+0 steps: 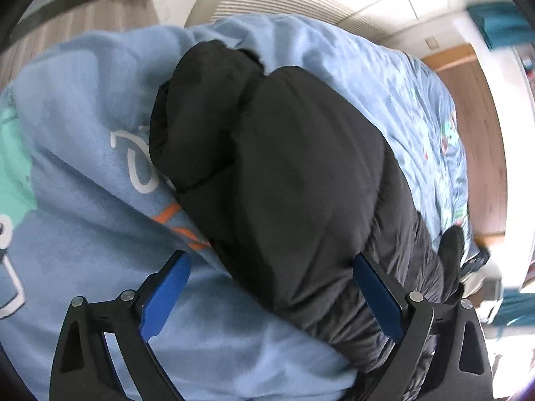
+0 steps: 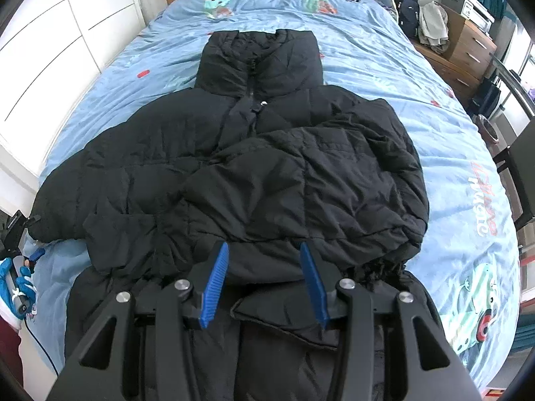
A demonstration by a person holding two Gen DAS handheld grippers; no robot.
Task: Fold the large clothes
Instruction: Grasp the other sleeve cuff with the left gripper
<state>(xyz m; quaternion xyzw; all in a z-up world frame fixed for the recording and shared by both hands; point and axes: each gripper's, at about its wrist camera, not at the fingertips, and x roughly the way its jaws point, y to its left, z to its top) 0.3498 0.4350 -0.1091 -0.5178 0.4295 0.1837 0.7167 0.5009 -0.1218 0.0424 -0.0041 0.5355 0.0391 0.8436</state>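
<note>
A large black puffer jacket (image 2: 254, 153) lies face up on the bed, collar toward the headboard. One sleeve is folded across its chest. My right gripper (image 2: 264, 250) hovers over the jacket's lower middle. Its jaws stand partly apart and the blue pads (image 2: 214, 287) are bare, with black fabric below them. In the left wrist view the other sleeve (image 1: 284, 173) stretches out over the blue bedspread (image 1: 83, 200). My left gripper (image 1: 271, 260) hangs wide open just above it. The sleeve passes close to the right-hand finger (image 1: 378, 297), and nothing is pinched.
A light blue cartoon-print bedspread (image 2: 401, 67) covers the bed. White wardrobe doors (image 2: 50, 50) stand on the left, and a wooden drawer unit (image 2: 464, 46) with a backpack on the right. A blue-gloved hand (image 2: 15, 280) shows at the left bed edge.
</note>
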